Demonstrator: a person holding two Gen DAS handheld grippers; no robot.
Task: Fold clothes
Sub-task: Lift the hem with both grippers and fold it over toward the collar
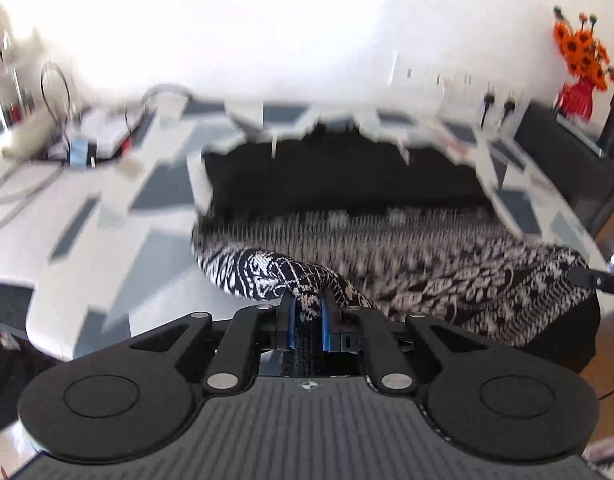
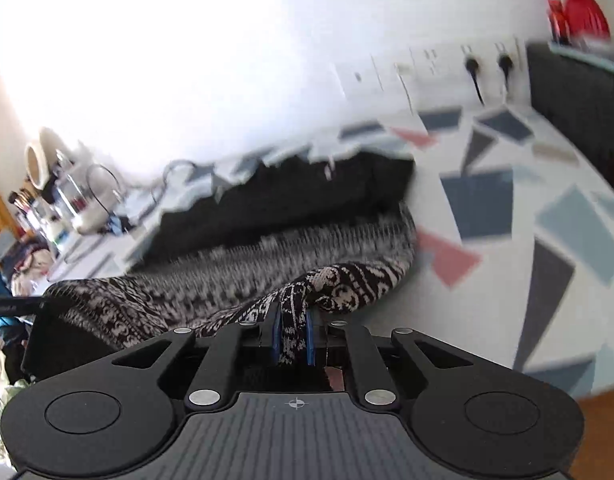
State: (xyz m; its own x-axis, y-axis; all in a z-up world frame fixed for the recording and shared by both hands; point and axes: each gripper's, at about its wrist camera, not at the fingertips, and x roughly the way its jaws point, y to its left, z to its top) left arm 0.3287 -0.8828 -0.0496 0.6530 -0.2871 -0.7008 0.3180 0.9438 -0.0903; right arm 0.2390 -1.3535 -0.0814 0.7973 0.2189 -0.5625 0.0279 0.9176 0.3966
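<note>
In the left wrist view, at lower centre of the frame, the left gripper (image 1: 306,312) was closed on a bunched fold of the black-and-white patterned garment (image 1: 387,256), the fabric pinched between its blue pads (image 1: 291,320). In the right wrist view the right gripper (image 2: 292,334) likewise clamped another bunch of the same garment (image 2: 267,264) at lower centre, cloth squeezed between its blue pads (image 2: 309,340). Each gripper's tip also showed as a dark bar in the other view, the right one at the right edge of the left wrist view and the left one at the left edge of the right wrist view, both at the garment's near edge. From the two grips the patterned cloth spread away up the frame, blurred, and its farther part was plain black, lying on the table (image 1: 107,208), which carried a white cover with grey, blue and pink angular patches. To the left of the garment in the left wrist view, and to its right in the right wrist view, the cover lay open. Farther off, in the upper left of the left wrist view, cables and small items (image 1: 87,140) sat in a blurred clutter; what held them could not be told. At the far edge a white wall (image 1: 307,40) carried sockets with two black plugs (image 2: 487,64), and orange flowers in a red vase (image 1: 583,68) stood at upper right.
</note>
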